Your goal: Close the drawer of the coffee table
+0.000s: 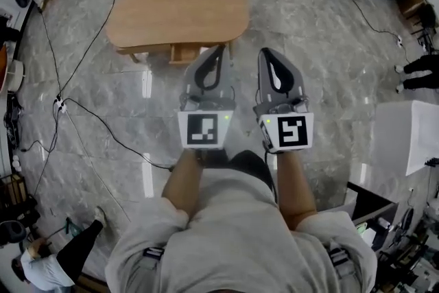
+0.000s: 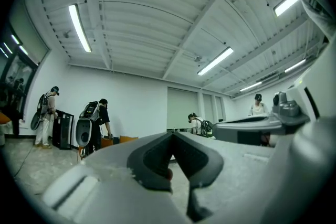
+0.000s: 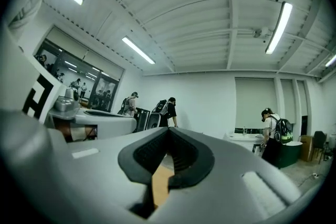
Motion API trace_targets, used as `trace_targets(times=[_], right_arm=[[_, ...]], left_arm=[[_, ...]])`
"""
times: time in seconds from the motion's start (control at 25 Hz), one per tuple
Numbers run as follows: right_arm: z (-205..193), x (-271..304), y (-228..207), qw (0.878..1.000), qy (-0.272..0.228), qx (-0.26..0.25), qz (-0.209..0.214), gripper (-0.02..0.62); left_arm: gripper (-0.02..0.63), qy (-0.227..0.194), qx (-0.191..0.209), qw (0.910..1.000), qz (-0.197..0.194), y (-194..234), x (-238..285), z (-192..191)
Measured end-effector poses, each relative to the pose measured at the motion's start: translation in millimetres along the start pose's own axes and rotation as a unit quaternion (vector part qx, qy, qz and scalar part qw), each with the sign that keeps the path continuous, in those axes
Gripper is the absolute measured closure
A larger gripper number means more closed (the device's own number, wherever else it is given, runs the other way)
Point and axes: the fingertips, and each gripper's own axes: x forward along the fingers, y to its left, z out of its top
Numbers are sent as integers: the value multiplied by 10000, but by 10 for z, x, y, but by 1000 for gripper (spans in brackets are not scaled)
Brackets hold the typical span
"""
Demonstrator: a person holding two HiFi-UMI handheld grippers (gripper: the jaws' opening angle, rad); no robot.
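- The left gripper has its jaws pressed together with nothing between them. In its own view the tips meet against a background of far wall and ceiling.
- The right gripper is likewise closed and empty (a sliver of wood colour shows through the gap under its tips, probably the table below).
- The coffee table stands on the marble floor ahead of both pairs of jaws. Its drawer juts out of the near side, pulled partly open.
- From the head view the drawer front sits just ahead and slightly left of the left jaws, and further left of the right jaws.
- Neither gripper view shows the drawer in front of the tips, so nothing appears to touch it yet (the jaws look out level over the room, not down at the table).
- The step in hand looks like the approach: the drawer is still open.
- The next move likely calls for lowering the closed left jaws to the drawer front, squaring them to it, then pushing straight in until it sits flush.
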Motion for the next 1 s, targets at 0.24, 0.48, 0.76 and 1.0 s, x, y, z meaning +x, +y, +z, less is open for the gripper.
trace_targets(times=[0.24,0.48,0.76,1.0], right_arm=[[-325,648,-154,9983,266,217,463,589],[-776,1439,-379,9929,246,384,1096,589],[-1285,2153,-672,9835,496,330,1706,589],[-2142,2363,-596,9720,1090,429,2036,589]], left_arm=[[586,334,74,9983,473,335,399,-283],[586,683,350,9905,1139,764,942,-697],[586,1061,220,9821,1539,905,1469,-1203],[586,1720,57,9718,1615,1030,1527,-2031]])
